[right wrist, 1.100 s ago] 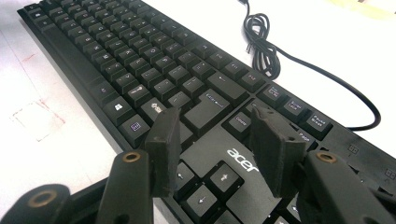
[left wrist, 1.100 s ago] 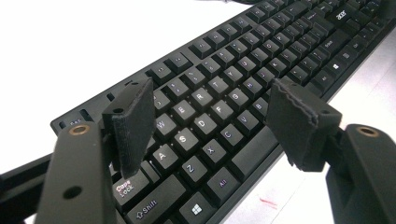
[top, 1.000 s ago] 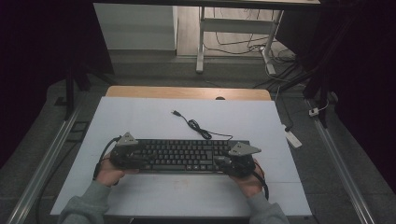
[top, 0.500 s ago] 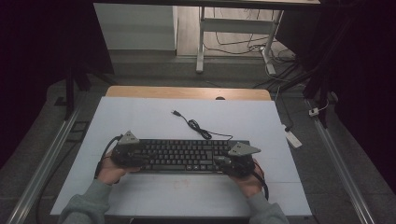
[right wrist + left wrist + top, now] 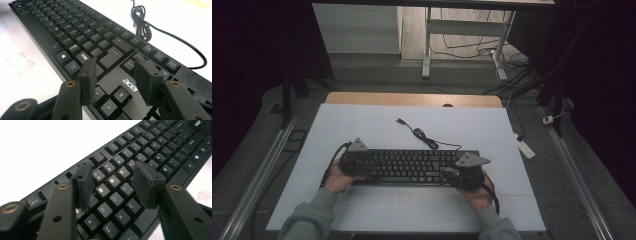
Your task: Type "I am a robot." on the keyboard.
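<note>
A black keyboard (image 5: 412, 167) lies flat across the near half of the white tabletop (image 5: 362, 125), long side toward the person, its thin cable (image 5: 424, 137) snaking away from the back edge in a loose coil. The left gripper (image 5: 353, 161) hovers over the keyboard's left end and the right gripper (image 5: 464, 170) over its right end.

In the left gripper view the jaws have just been closing, yet they stand apart above the letter keys with nothing pinched between them. In the right gripper view the jaws are likewise parted, poised over the arrow keys and the bare strip with the maker's logo (image 5: 130, 85), holding nothing.

I judge the keyboard to be light, long and rigid plastic, smooth at the edges. The keycaps give under pressure, so pinching on them is poor practice. Better to clamp the solid frame at each end, front edge to back edge, and lift both ends together so it stays level. The trailing cable may drag or snag.
</note>
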`<state>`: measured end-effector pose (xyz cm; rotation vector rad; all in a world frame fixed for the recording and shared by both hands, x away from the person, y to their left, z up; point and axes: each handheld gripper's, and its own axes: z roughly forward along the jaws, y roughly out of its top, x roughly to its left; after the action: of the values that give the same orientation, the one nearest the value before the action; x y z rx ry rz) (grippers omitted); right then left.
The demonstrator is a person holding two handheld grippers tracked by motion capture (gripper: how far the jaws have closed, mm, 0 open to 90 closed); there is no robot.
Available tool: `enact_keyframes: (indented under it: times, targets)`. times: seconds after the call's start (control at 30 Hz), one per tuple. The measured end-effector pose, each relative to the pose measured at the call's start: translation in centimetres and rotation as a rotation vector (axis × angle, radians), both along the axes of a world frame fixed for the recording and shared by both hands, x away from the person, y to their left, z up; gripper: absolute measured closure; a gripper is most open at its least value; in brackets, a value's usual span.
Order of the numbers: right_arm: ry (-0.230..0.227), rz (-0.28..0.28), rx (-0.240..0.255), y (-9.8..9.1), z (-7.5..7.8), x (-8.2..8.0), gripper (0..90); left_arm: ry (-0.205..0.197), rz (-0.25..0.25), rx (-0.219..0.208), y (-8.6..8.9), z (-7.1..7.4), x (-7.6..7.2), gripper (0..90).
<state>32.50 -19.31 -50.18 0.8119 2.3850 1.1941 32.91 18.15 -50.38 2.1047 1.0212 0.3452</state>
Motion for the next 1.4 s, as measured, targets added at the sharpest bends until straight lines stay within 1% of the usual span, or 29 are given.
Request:
enact_keyframes:
  times: [0.17, 0.37, 0.43, 0.6, 1.0, 1.1, 1.2, 1.23, 1.27, 1.37, 1.4]
  targets:
    - [0.000, -0.001, 0.003, -0.1, 0.0, 0.0, 53.3, 0.005, -0.010, 0.017, -0.6, -0.3, 0.6, 65.1]
    - [-0.001, -0.001, 0.000, -0.1, 0.0, 0.0, 53.3, 0.025, -0.032, 0.043, -1.3, -0.7, 1.1, 84.5]
    - [-0.002, -0.002, 0.000, -0.1, 0.0, 0.0, 53.2, 0.031, -0.038, 0.050, -1.4, -0.8, 1.2, 88.7]
    - [-0.001, -0.001, -0.002, 0.0, 0.0, 0.0, 53.3, 0.045, -0.043, 0.062, -1.6, -1.1, 1.4, 88.9]
    - [-0.001, -0.002, -0.007, 0.0, 0.0, 0.0, 53.3, 0.051, -0.037, 0.073, -1.7, -1.4, 1.6, 88.9]
    - [-0.003, -0.002, -0.007, -0.1, 0.0, 0.0, 53.3, 0.053, -0.036, 0.068, -1.7, -1.5, 1.6, 89.0]
    - [-0.003, -0.002, -0.007, 0.0, 0.0, 0.0, 53.3, 0.056, -0.039, 0.078, -1.8, -1.6, 1.6, 88.9]
    - [-0.004, -0.002, -0.009, -0.1, 0.0, 0.0, 53.3, 0.054, -0.043, 0.083, -1.9, -1.7, 1.6, 89.0]
    - [-0.004, -0.002, -0.008, 0.0, 0.0, 0.0, 53.3, 0.056, -0.039, 0.073, -1.9, -1.8, 1.6, 89.0]
    - [-0.003, -0.001, -0.005, 0.0, 0.0, 0.0, 53.3, 0.050, -0.040, 0.079, -1.8, -1.6, 1.6, 89.0]
    - [-0.003, -0.002, -0.005, 0.0, 0.0, 0.0, 53.3, 0.045, -0.040, 0.074, -1.8, -1.6, 1.5, 89.0]
